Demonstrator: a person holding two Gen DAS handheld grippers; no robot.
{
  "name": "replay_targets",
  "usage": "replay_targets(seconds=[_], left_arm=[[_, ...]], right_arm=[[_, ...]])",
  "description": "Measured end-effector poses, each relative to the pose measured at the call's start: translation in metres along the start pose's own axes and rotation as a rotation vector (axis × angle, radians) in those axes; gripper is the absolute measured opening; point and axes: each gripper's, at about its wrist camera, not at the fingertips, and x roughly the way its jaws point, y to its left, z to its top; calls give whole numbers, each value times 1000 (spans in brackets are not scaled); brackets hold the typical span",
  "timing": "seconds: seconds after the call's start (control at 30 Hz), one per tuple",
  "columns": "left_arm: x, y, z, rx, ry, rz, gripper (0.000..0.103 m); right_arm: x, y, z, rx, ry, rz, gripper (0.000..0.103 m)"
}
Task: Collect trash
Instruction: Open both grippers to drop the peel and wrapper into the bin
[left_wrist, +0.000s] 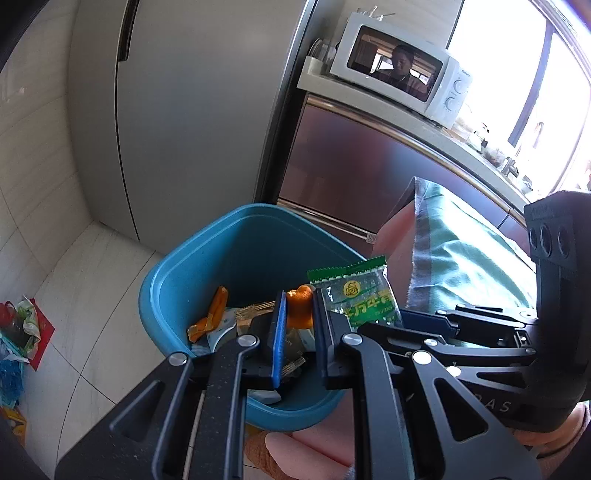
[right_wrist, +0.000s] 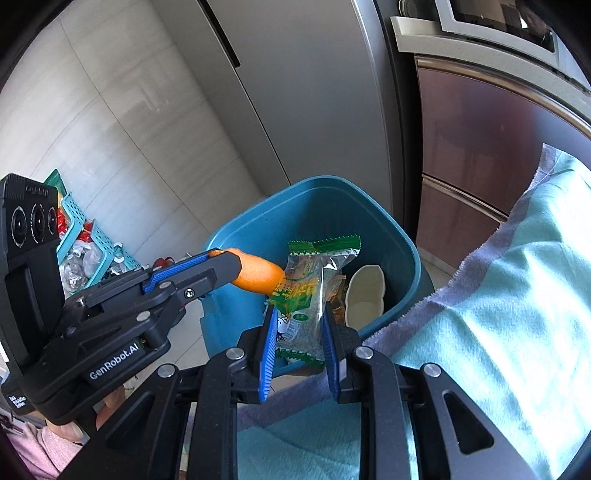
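- The left gripper (left_wrist: 299, 325) is clamping its jaws on a piece of orange peel (left_wrist: 300, 306), and the right gripper (right_wrist: 298, 345) is pinching a green snack wrapper (right_wrist: 314, 291); both are hanging over the blue bin (right_wrist: 402, 254) at frame centre, not yet dropped.
- Peel scraps, wrappers and a white, possibly plastic, tray (right_wrist: 365, 295) are already lying inside.
- More litter is sitting on the floor at left, around a teal basket (right_wrist: 79, 221).
- A green cloth (right_wrist: 498, 295) is draping beside the rim at right.
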Motion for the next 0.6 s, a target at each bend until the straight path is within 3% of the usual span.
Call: replay_targets(seconds=[0.43,0.6], left_arm=[[34,18,-7,-42,73,9,16],[45,27,-12,-66,97,28,23]], right_arm=[[17,3,9,-8,57,-13,26],[16,1,8,-6,53,-14,28]])
